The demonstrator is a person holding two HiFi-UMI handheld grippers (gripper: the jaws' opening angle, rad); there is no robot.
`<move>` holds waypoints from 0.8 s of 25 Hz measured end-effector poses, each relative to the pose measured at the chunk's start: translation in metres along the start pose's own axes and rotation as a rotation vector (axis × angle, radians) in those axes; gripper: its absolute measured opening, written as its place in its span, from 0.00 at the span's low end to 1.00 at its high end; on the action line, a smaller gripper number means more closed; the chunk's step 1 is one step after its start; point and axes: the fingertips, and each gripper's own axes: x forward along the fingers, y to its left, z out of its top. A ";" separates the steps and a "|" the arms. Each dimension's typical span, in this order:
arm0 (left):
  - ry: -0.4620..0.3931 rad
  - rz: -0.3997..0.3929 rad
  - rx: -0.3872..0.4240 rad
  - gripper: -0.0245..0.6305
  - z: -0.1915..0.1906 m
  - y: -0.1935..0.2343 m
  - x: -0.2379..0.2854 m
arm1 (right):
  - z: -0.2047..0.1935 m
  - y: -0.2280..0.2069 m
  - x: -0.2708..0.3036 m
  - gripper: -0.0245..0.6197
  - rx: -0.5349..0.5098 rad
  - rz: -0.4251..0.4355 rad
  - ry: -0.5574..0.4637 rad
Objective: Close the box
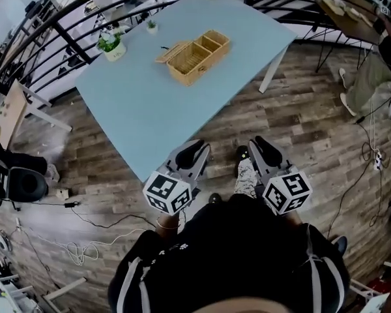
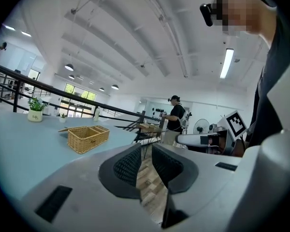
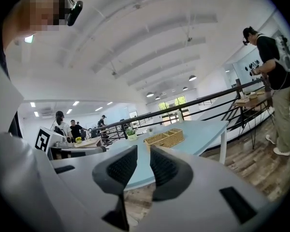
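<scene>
Box (image 1: pixel 197 57) sits open on the table's (image 1: pixel 150 116) far part, well apart from left gripper (image 1: pixel 191 151) and right gripper (image 1: pixel 263 147), both slightly parted and empty; approach pending, next reach its lid (image 1: pixel 170 50).

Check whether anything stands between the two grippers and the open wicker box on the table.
Nothing visible does. Only bare blue table lies between the left gripper, the right gripper and the wicker box; the potted plant stands aside, left of it in the head view.
</scene>
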 end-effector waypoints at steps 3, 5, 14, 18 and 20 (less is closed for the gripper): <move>-0.005 0.060 -0.006 0.11 0.006 0.022 0.002 | 0.007 -0.002 0.028 0.17 -0.003 0.053 0.003; -0.013 0.099 -0.013 0.11 0.012 0.036 0.004 | 0.015 -0.002 0.046 0.17 -0.009 0.093 0.000; -0.022 0.207 -0.062 0.12 0.027 0.084 0.033 | 0.033 -0.021 0.114 0.17 -0.016 0.224 0.031; -0.024 0.250 -0.068 0.12 0.032 0.104 0.051 | 0.038 -0.038 0.147 0.18 -0.019 0.272 0.045; -0.023 0.285 -0.080 0.12 0.033 0.116 0.057 | 0.041 -0.044 0.165 0.18 -0.017 0.302 0.049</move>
